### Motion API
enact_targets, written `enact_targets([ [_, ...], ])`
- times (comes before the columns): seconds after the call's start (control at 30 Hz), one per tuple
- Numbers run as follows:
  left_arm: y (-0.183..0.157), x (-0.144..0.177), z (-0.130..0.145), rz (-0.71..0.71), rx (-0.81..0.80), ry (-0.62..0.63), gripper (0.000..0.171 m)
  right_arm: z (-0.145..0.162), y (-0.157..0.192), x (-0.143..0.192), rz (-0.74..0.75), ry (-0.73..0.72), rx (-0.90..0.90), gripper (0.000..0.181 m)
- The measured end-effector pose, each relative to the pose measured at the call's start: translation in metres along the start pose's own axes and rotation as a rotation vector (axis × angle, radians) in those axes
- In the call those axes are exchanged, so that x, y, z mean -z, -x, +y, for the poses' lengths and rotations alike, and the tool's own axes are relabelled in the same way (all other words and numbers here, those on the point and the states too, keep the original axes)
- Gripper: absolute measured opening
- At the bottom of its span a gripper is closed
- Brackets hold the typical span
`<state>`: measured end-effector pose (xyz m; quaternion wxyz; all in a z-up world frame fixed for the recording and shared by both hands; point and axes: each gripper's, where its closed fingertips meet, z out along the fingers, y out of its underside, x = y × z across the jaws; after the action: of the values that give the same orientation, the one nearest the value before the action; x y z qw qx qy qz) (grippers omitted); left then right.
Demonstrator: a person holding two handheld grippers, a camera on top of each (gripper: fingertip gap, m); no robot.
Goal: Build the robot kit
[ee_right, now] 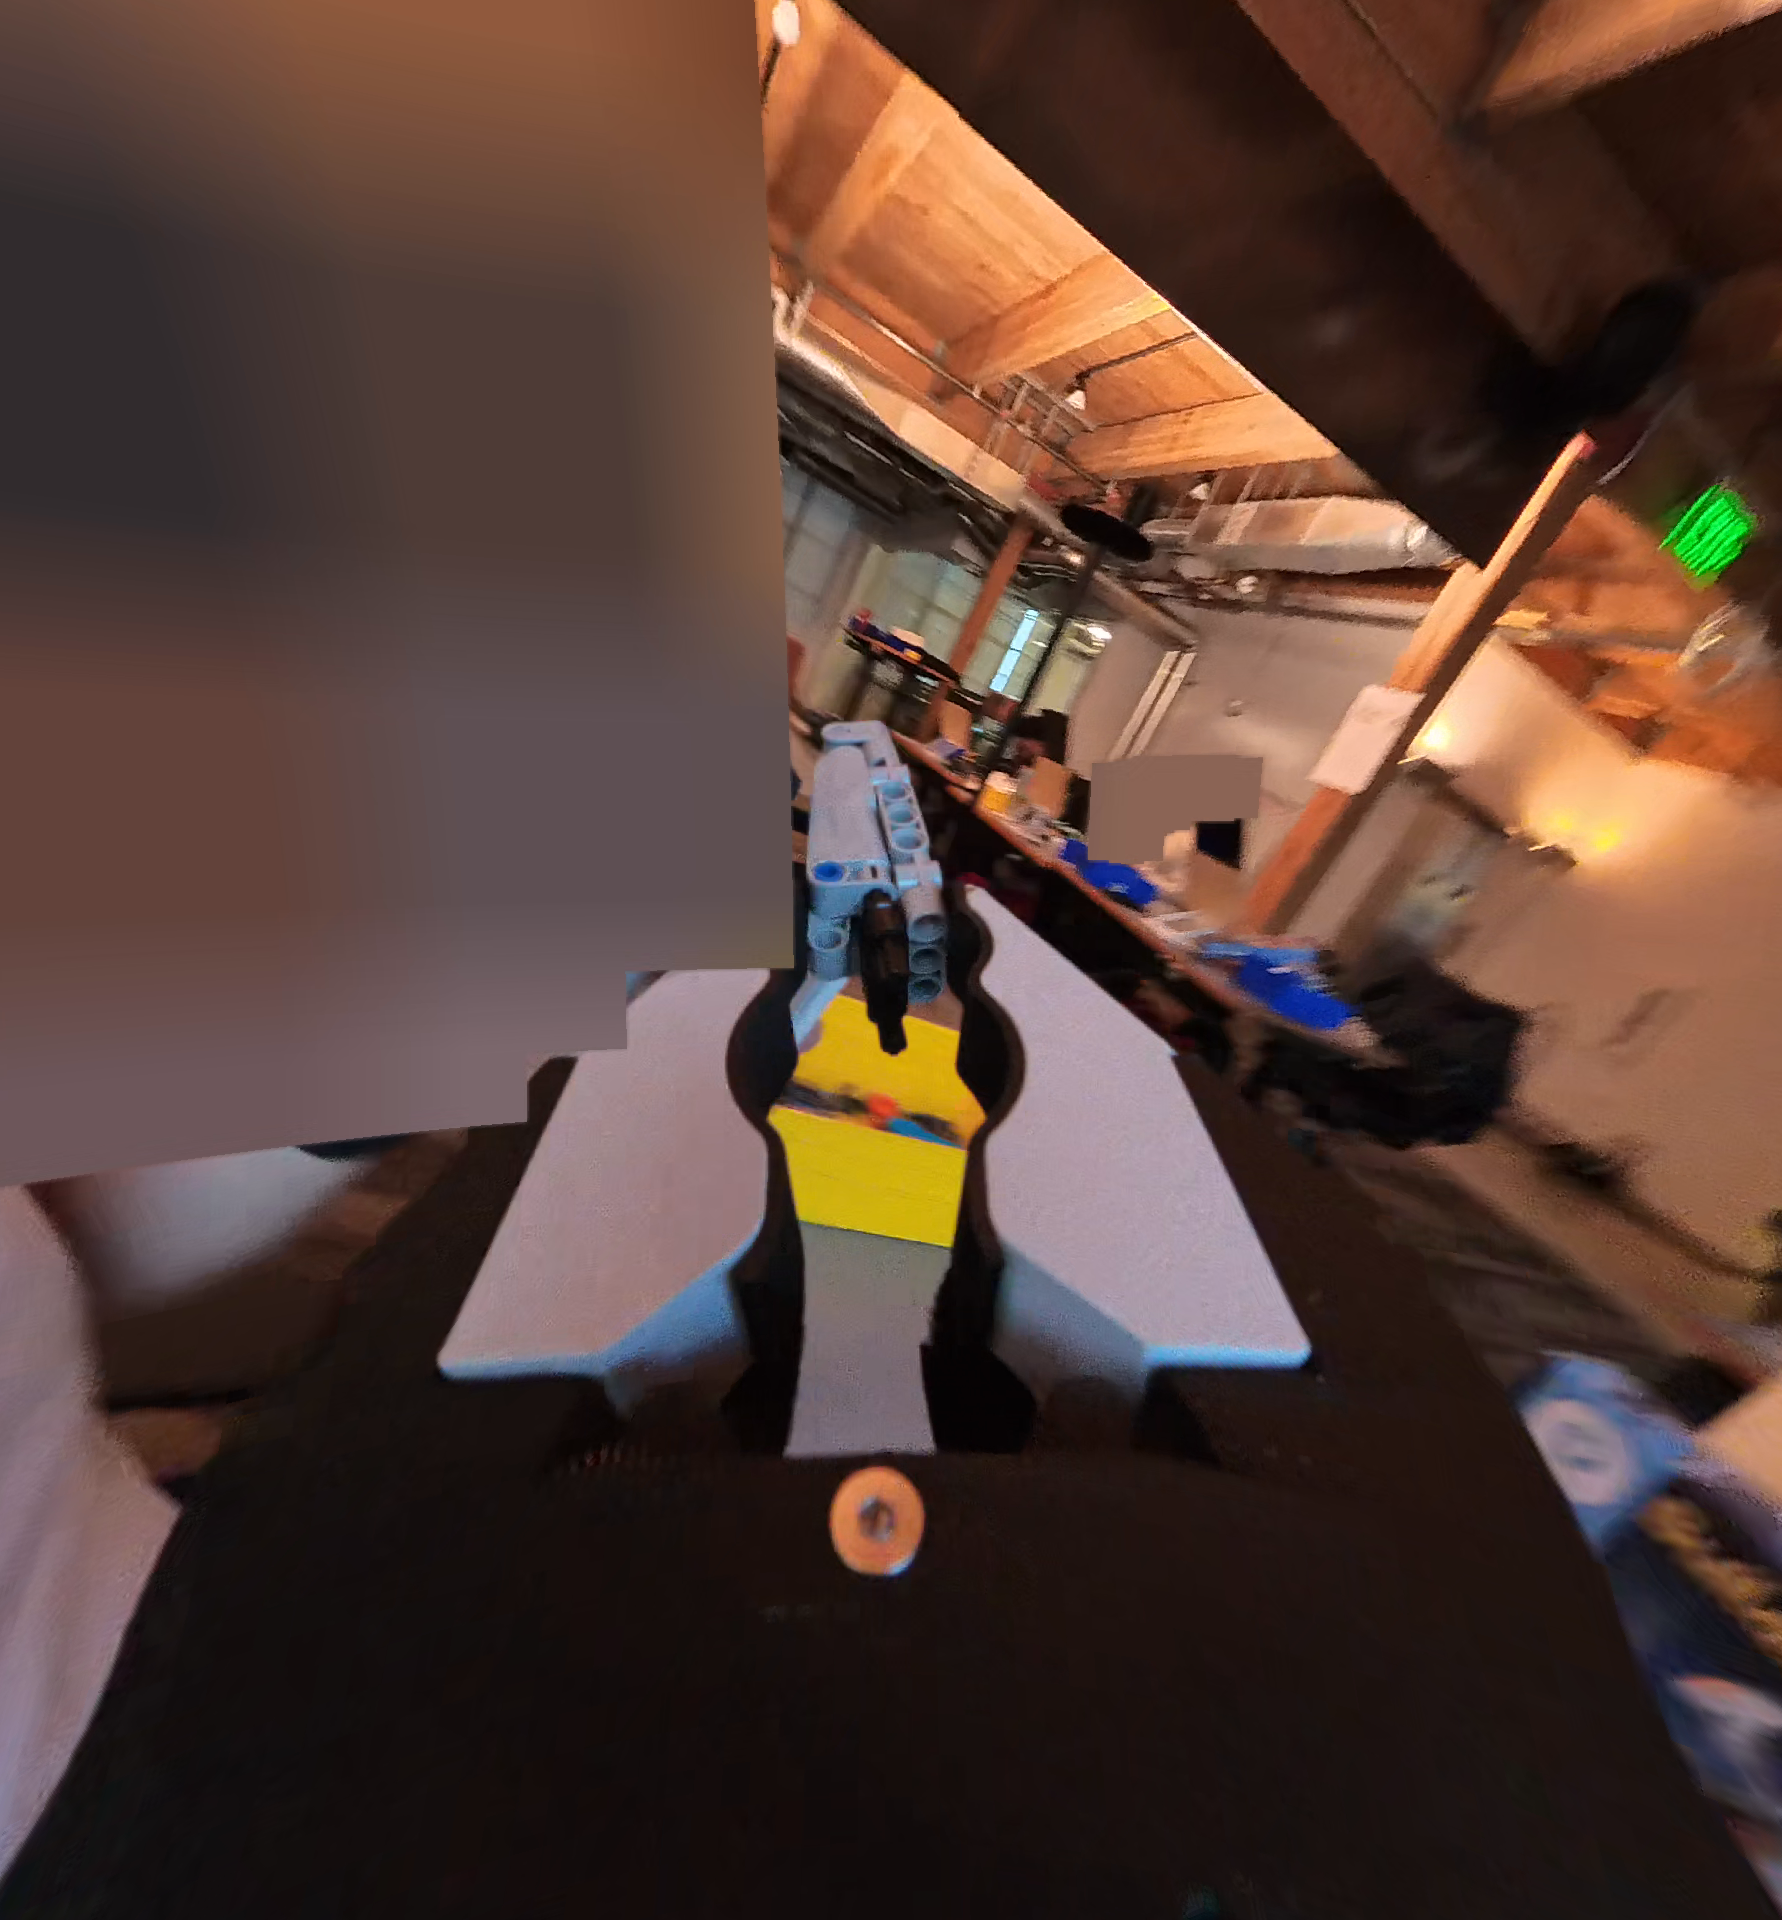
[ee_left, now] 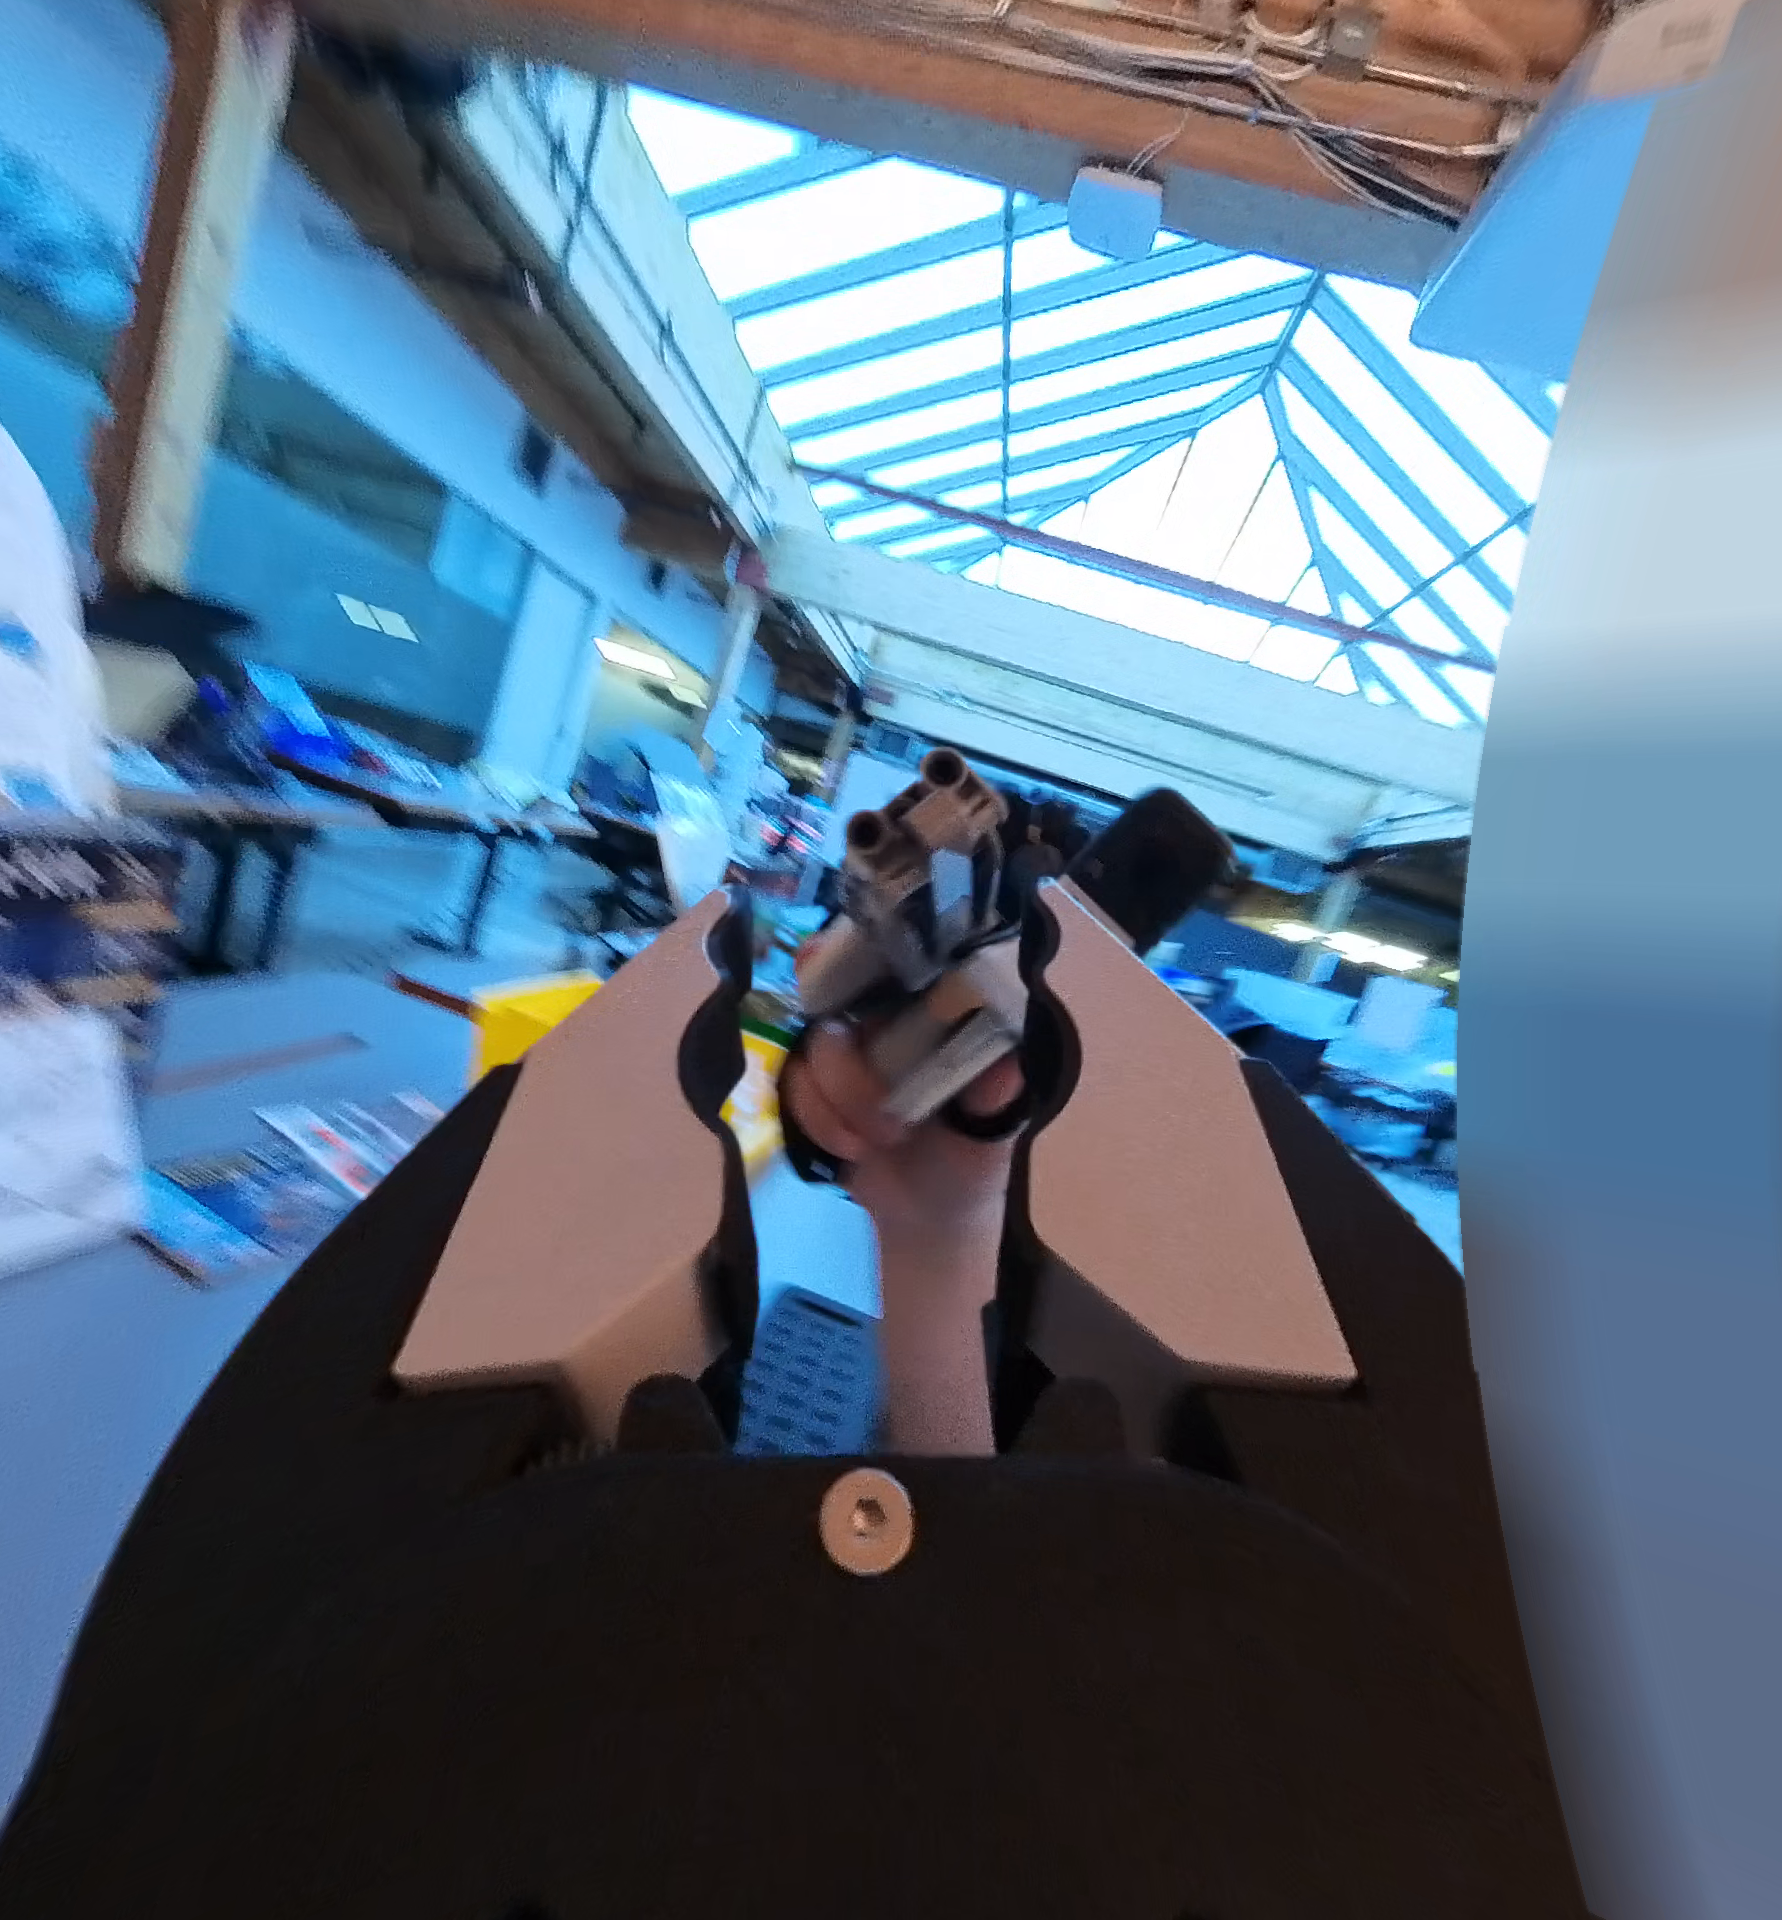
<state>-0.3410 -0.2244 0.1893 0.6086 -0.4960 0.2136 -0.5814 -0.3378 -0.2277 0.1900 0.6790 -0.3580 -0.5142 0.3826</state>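
Skylight panes (ee_left: pixel 1126 416) fill the view above my left fingers (ee_left: pixel 887 914), spread and empty. Beyond them my hand (ee_left: pixel 897 1122) shows. My right fingers (ee_right: pixel 871 935) pinch a grey toy-brick assembly (ee_right: pixel 866 862) — above a yellow box (ee_right: pixel 882 1153).

A yellow box (ee_right: pixel 871 1174), a skylight (ee_left: pixel 1126 416) and a green lit sign (ee_right: pixel 1710 535) are in view

We see pale beige fingers (ee_left: pixel 596 1132) edged with black wavy pads, a grey beam assembly (ee_right: pixel 866 852) with 1 black pin, a yellow box (ee_right: pixel 882 1153) behind, a white-and-blue striped skylight (ee_left: pixel 1126 416), and an orange-brown wooden ceiling (ee_right: pixel 1022 270).
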Motion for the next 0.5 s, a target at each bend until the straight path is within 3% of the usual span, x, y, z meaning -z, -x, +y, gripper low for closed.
enact_targets([
  [0.1,-0.003,0.006,-0.007,0.02,-0.128,-0.034,0.04,-0.006,0.004,0.005,-0.108,-0.057,-0.225,0.026],
  [0.2,-0.014,0.004,-0.003,0.093,-0.16,-0.005,0.039,-0.004,0.009,0.006,-0.173,-0.061,-0.352,0.025],
  [0.33,-0.019,-0.001,0.006,0.154,-0.133,0.051,0.021,0.007,0.015,0.002,-0.227,-0.025,-0.499,0.026],
  [0.5,-0.008,-0.001,0.006,0.117,-0.014,0.064,0.019,0.013,0.008,0.001,-0.278,-0.072,-0.644,0.026],
])
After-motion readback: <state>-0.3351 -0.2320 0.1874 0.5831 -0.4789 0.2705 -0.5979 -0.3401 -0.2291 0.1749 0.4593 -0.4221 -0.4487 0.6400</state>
